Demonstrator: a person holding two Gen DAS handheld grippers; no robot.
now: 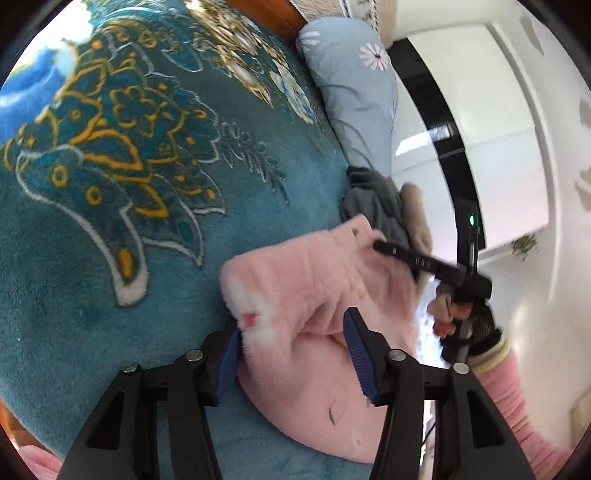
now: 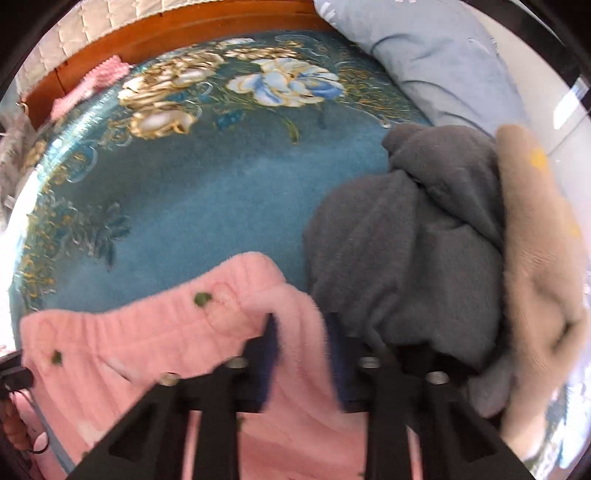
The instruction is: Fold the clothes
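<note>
A fluffy pink garment [image 1: 314, 280] lies on the teal flowered blanket [image 1: 147, 229]. My left gripper [image 1: 291, 332] has its blue-padded jaws spread wide with a fold of the pink cloth bulging between them. In the right wrist view my right gripper [image 2: 301, 332] has its jaws close together on the upper edge of the pink garment [image 2: 147, 343]. The right gripper also shows in the left wrist view [image 1: 380, 245], its fingers at the garment's far corner. A grey garment [image 2: 406, 236] and a beige one [image 2: 535, 240] lie bunched just right of it.
A light blue flowered pillow [image 1: 354, 85] lies at the blanket's far edge. A wooden bed frame [image 2: 177, 33] runs along the back with a pink knitted piece [image 2: 96, 77] on it. A white floor and white cabinet [image 1: 491, 122] are to the right.
</note>
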